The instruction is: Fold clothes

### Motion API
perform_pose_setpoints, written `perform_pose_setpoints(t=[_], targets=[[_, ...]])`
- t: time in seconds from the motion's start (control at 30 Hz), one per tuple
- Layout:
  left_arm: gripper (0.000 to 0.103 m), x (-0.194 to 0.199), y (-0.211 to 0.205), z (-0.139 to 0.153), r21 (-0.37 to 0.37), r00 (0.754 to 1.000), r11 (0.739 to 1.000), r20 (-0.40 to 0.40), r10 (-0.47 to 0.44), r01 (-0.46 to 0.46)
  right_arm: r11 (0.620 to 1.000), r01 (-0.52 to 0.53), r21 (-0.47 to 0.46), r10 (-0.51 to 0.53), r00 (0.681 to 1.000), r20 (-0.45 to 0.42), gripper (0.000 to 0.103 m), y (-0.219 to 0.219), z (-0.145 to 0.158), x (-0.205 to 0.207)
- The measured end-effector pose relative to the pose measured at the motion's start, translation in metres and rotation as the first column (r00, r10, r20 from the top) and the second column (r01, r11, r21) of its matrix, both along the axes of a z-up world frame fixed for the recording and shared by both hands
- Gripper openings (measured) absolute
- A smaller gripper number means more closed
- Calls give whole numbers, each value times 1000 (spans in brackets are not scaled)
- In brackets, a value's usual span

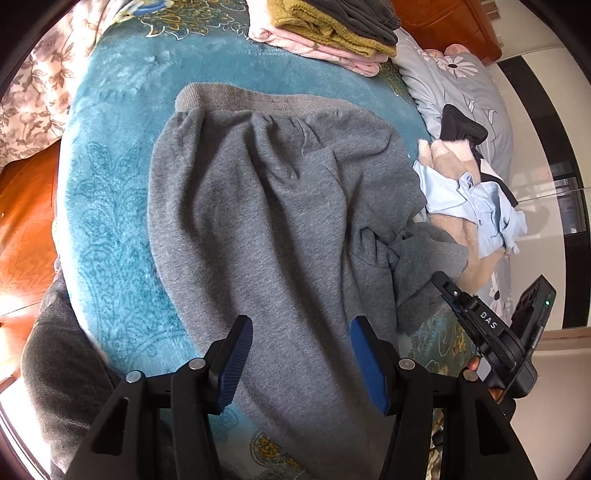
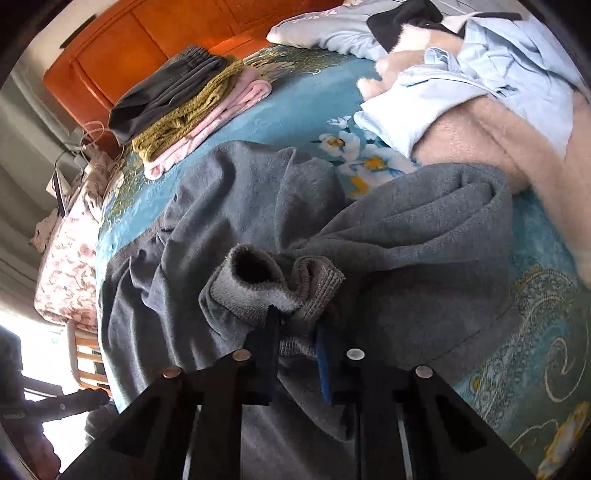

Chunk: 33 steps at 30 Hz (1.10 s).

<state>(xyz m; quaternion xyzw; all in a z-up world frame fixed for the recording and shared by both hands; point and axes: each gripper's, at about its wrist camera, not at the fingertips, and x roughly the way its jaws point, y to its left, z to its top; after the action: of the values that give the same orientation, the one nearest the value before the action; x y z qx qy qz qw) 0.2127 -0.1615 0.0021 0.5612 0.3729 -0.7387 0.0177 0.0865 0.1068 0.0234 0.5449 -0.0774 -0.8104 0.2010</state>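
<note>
A grey sweatshirt [image 1: 273, 206] lies spread on the teal blanket [image 1: 110, 206], its ribbed hem at the far end. My left gripper [image 1: 301, 358] hovers open above the near part of the sweatshirt, nothing between its blue pads. In the left wrist view the right gripper [image 1: 458, 295] sits at the right, by the bunched sleeve [image 1: 417, 258]. In the right wrist view my right gripper [image 2: 295, 325] is shut on the sleeve's ribbed cuff [image 2: 273, 288], which puckers up in front of the fingers. The sweatshirt body [image 2: 221, 214] stretches away to the left.
A folded stack of dark grey, mustard and pink clothes [image 1: 332, 33] [image 2: 184, 107] rests at the far end by the orange wooden headboard [image 2: 147, 44]. A loose heap with a light blue shirt [image 1: 476, 199] [image 2: 461, 88] and a beige fuzzy garment [image 2: 498, 140] lies at the right.
</note>
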Motion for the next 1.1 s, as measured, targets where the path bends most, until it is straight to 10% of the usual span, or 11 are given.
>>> perform_pose_setpoints(t=[0.27, 0.57, 0.73, 1.1], targets=[[60, 10, -2, 13, 5, 999, 1000, -35, 11, -11, 954, 259, -150, -279, 951, -132, 10, 106, 90, 37], [60, 12, 3, 16, 0, 999, 1000, -43, -3, 3, 719, 677, -155, -689, 668, -280, 10, 293, 166, 108], [60, 13, -3, 11, 2, 999, 1000, -32, 18, -18, 618, 778, -109, -775, 580, -251, 9, 356, 153, 139], [60, 14, -55, -14, 0, 989, 989, 15, 149, -149, 465, 885, 23, -885, 464, 34, 10, 417, 11, 194]])
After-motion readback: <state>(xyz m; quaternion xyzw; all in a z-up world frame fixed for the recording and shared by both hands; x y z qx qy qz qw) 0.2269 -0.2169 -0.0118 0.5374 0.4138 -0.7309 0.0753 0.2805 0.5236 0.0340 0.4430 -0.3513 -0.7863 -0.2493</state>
